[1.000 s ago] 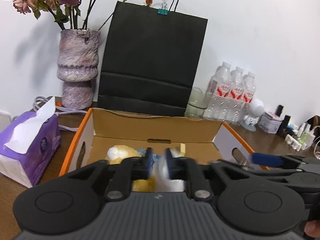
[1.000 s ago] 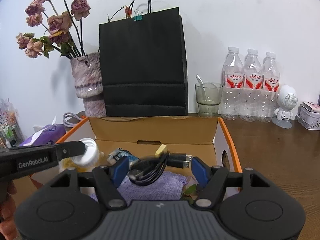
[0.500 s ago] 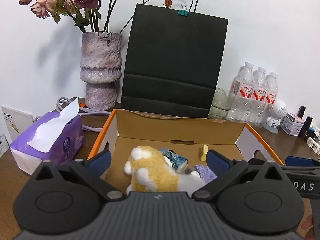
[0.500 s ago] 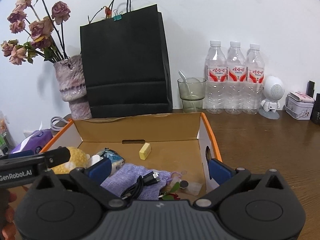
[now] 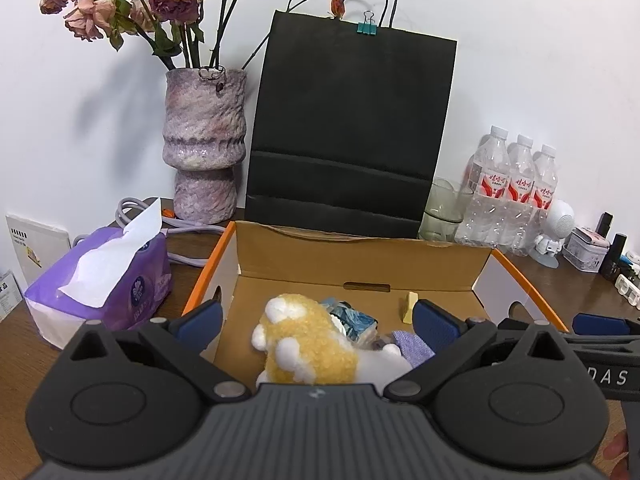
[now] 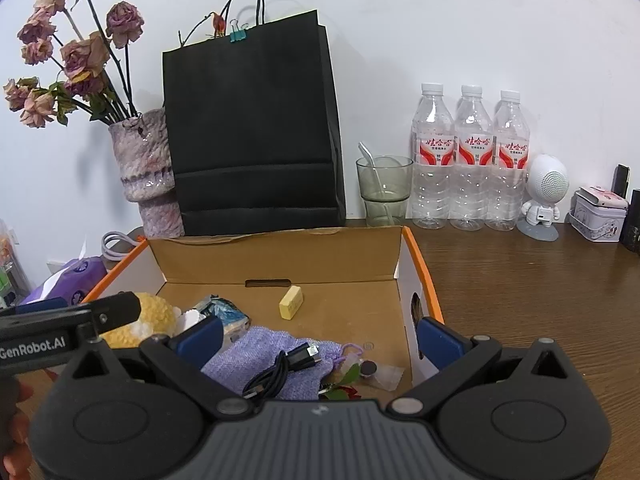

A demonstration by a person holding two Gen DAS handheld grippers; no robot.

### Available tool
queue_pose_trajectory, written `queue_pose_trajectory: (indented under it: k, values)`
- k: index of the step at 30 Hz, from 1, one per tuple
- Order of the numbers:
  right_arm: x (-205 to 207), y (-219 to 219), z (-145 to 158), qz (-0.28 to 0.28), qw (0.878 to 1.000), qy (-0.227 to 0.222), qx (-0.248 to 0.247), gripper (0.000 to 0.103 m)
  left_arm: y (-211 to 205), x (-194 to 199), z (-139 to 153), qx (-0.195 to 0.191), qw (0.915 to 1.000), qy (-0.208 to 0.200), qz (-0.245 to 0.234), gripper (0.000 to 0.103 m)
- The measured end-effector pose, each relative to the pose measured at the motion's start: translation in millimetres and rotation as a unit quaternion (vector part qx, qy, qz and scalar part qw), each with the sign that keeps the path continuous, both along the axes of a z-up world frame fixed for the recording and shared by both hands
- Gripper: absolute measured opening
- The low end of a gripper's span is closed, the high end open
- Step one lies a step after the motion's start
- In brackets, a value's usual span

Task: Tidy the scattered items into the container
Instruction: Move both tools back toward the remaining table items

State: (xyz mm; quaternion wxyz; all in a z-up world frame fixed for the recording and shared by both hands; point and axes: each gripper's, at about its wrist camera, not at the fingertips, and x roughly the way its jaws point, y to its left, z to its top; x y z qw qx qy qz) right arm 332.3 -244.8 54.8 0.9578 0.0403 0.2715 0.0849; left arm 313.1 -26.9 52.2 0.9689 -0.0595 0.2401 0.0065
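Observation:
An open cardboard box (image 5: 360, 256) with orange edges (image 6: 280, 252) sits on the wooden desk. Inside lie a yellow and white plush toy (image 5: 308, 348), a blue packet (image 5: 354, 318), a yellow eraser (image 6: 291, 301), a purple cloth pouch (image 6: 272, 356) and a coiled black cable (image 6: 280, 372) on the pouch. My left gripper (image 5: 316, 324) is open and empty above the plush toy. My right gripper (image 6: 316, 340) is open and empty above the pouch and cable. The left gripper's body shows in the right wrist view (image 6: 68, 320).
A black paper bag (image 5: 348, 132) and a purple vase of dried roses (image 5: 204, 144) stand behind the box. A tissue pack (image 5: 104, 276) lies left. A glass (image 6: 384, 188), three water bottles (image 6: 472, 160), a white robot figure (image 6: 544, 196) and a tin (image 6: 600, 216) stand right.
Both grippers opened and drew back and up. The left let go of the plush toy, the right let go of the black cable; both now lie in the box.

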Motion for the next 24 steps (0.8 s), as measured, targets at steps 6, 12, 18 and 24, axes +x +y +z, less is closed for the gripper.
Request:
queue_pose_trajectory:
  k: [6, 12, 18, 24]
  values:
    - [-4, 0, 1, -0.002, 1.0, -0.002, -0.002, 0.103, 2, -6, 4, -0.005, 1.0, -0.006, -0.003, 0.103]
    - [-18, 0, 3, 0.001, 1.0, -0.005, -0.006, 0.103, 3, -28, 11, -0.001, 0.9997, -0.018, -0.019, 0.103]
    - [-59, -1, 6, 0.015, 1.0, -0.016, -0.022, 0.103, 15, -70, 13, -0.003, 0.9991, -0.022, -0.036, 0.103]
    - [-120, -6, -3, 0.028, 0.999, -0.02, -0.038, 0.103, 29, -115, -5, 0.012, 0.9987, 0.001, -0.05, 0.103]
